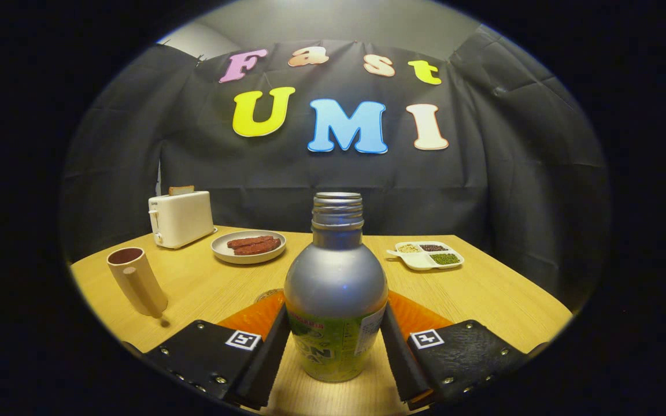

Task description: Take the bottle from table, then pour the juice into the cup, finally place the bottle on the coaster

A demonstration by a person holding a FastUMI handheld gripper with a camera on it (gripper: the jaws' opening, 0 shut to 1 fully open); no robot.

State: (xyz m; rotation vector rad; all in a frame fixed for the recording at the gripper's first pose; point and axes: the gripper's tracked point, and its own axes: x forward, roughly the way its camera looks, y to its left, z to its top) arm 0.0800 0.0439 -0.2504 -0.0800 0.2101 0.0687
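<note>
- A light wooden table (483, 289) fills the foreground, its far edge meeting the booth wall.
- Black cloth (512, 173) hangs in creases behind the table (wrapping both sides too).
- Above the cloth, a plain pale wall (339, 20) shows.
- Soft overhead light falls on the table, dimmer toward the cloth.

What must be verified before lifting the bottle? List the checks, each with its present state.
1. Bottle sits between the gripper fingers: ok.
2. Both fingers press on the bottle: cannot tell; they flank it closely.
3. Bottle upright on the table: ok.
4. Bottle cap off, neck open for pouring: ok.
5. Cup standing, mouth open, ahead to the left: ok.
6. Coaster located: cannot tell; something round shows just behind the bottle.
</note>
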